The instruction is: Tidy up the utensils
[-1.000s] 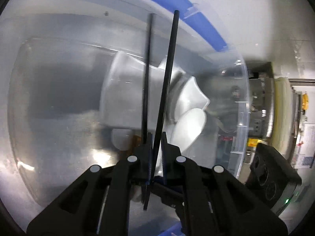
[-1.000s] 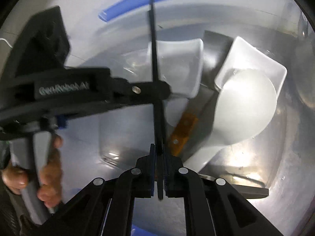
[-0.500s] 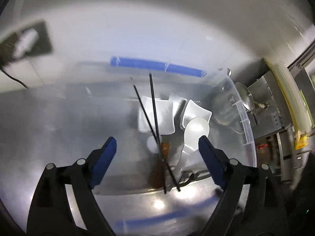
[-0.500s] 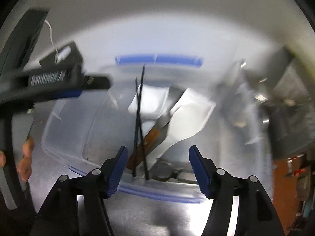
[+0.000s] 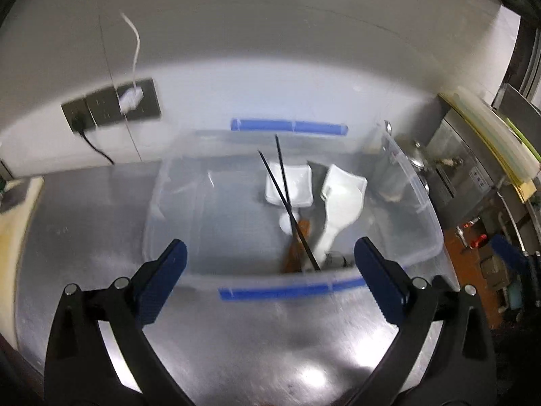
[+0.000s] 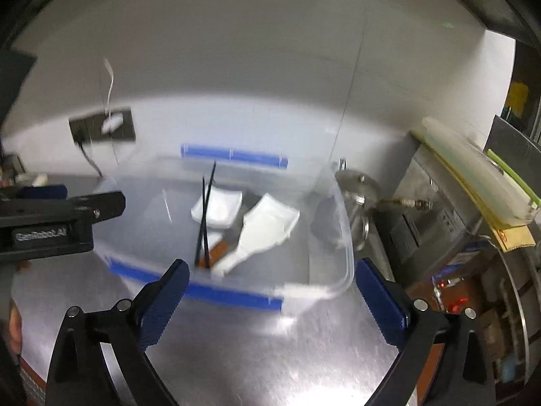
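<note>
- The left gripper (image 5: 268, 274) hangs above the steel counter (image 5: 236, 355) just in front of the clear tub (image 5: 419, 203), its two blue-padded fingers (image 5: 162, 284) spread wide apart with nothing between them
- The right gripper (image 6: 270, 296) is the same: fingers wide apart, empty, facing the tub's near wall with its blue strip (image 6: 203, 292)
- The pair of black chopsticks (image 5: 287, 203) lies inside the tub, crossed in a narrow X, near ends down by the front wall and far tips propped up toward the back rim; that slant looks like a result of resting on the things under them
- Beneath and beside them sit a square white dish (image 5: 289, 186), a second white dish (image 5: 345, 182) leaning on its edge, a white rice paddle (image 5: 338, 213) and something with a brown wooden handle (image 5: 297, 243), all crowded into the tub's right half
- Gathering everything in one tub keeps the utensils together, which fits the task; the left half of the tub holds nothing I can make out
- With both grippers empty, I judge the chopstick step finished
- From the right wrist view the left gripper's black body (image 6: 57, 216) shows at the left edge, beside the tub
- A wall socket (image 5: 111, 108) with a white plug sits behind
</note>
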Available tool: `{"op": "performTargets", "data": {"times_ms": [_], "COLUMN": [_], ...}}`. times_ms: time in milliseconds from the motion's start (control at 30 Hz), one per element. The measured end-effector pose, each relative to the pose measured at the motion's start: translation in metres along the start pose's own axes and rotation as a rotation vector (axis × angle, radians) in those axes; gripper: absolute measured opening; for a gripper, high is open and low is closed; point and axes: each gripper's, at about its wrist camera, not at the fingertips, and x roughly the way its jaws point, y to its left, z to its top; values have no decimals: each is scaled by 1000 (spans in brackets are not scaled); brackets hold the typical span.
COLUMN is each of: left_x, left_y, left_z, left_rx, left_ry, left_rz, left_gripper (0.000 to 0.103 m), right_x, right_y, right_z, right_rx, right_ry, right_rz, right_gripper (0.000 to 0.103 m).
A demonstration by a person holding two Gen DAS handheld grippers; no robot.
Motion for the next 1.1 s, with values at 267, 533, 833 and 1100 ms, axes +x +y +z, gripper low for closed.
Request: {"op": "performTargets", "data": {"times_ms": [267,533,833,1100], "left_x": [24,19,14,14], "left_y": [-2,4,-3,-4], "left_z": [-45,-53,-54,-53], "left_rx": [-29,-66,-49,-47], "left_ry": [81,61,55,53], "left_rz": [88,132,128,119], "left_gripper": [95,95,95,95], "right_x": [20,13,13,16], "right_y": [9,11,12,11], "right_z": [-35,-37,-37,-37], "right_rx": [9,13,8,29], "right_ry": [112,84,80,91], "right_rz": [-1,59,62,96], "right_gripper": [98,98,98,98]}}
